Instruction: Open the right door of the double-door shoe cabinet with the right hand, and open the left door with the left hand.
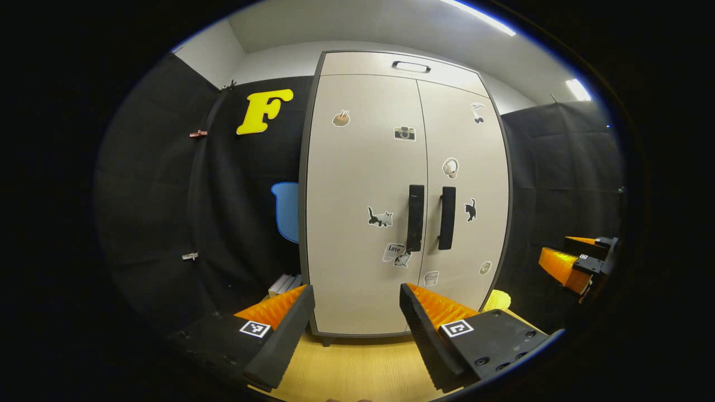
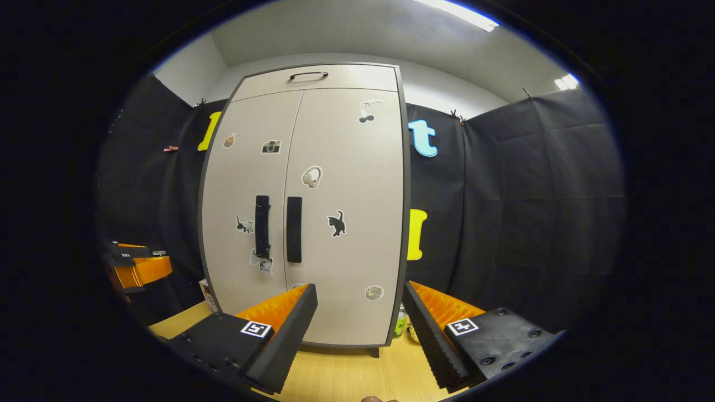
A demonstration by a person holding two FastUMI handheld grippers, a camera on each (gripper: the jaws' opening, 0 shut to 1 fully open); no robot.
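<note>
A pale double-door shoe cabinet (image 1: 363, 184) (image 2: 335, 184) stands upright on a wooden table, both doors shut. Two black vertical handles sit side by side at the middle seam: the left door's handle (image 1: 415, 218) (image 2: 262, 226) and the right door's handle (image 1: 447, 218) (image 2: 294, 229). Small stickers dot both doors. My left gripper (image 1: 357, 324) is open, some way in front of the cabinet's lower left door. My right gripper (image 2: 360, 326) is open too, in front of the lower right door. In the left gripper view the right gripper (image 1: 581, 259) shows at the right edge; in the right gripper view the left gripper (image 2: 134, 262) shows at the left edge.
The wooden table (image 1: 357, 368) (image 2: 346, 374) runs under the cabinet toward me. Black cloth walls close in behind and on both sides. Small items lie beside the cabinet's foot: some white things (image 1: 285, 285) to its left, a small bottle (image 2: 400, 321) to its right.
</note>
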